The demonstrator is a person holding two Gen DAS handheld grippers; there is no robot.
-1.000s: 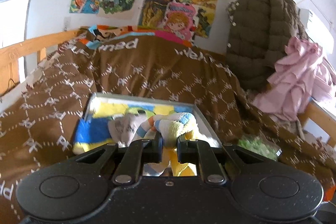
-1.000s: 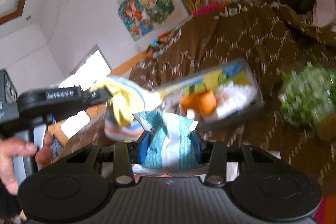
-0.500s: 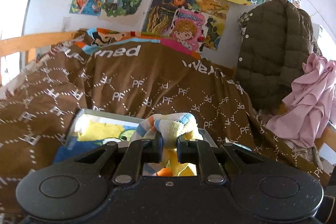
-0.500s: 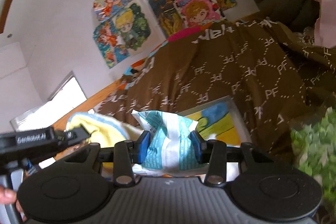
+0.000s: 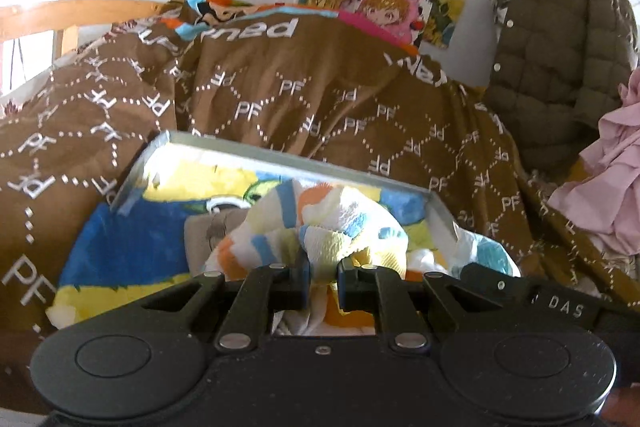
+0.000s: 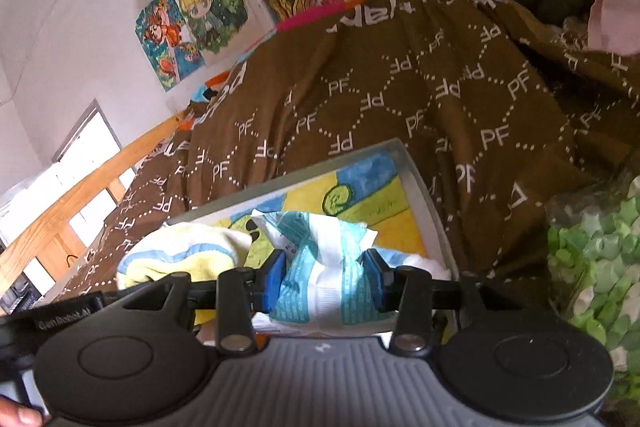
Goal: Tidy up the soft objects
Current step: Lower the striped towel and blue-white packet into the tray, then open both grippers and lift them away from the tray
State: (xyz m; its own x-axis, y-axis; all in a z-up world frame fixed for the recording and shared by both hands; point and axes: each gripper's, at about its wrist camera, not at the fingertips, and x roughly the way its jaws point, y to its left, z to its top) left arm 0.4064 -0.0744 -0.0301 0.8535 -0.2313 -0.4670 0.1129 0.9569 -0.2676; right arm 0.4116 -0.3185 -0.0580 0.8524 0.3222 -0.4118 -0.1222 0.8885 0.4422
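Note:
My left gripper [image 5: 323, 277] is shut on a bunched striped cloth [image 5: 340, 227] of white, yellow, blue and orange, held low over a grey tray [image 5: 280, 157] on the bed. The tray's bottom carries a blue and yellow drawing. My right gripper [image 6: 326, 277] is shut on a soft blue-and-white packet [image 6: 320, 267], also over the grey tray [image 6: 424, 187]. In the right wrist view the striped cloth [image 6: 180, 259] and the left gripper's black body [image 6: 80, 311] show at the lower left. The packet [image 5: 484, 255] peeks in at the tray's right corner in the left wrist view.
A brown blanket [image 5: 300, 95] with white letters covers the bed. A quilted olive jacket [image 5: 560, 59] and pink cloth [image 5: 608, 195] hang at the right. A bag of green bits [image 6: 596, 259] lies right of the tray. A wooden bed rail [image 6: 80, 187] runs at the left.
Both grippers have come in over the tray and sunk toward it, each keeping its hold. The tray now fills more of both views.

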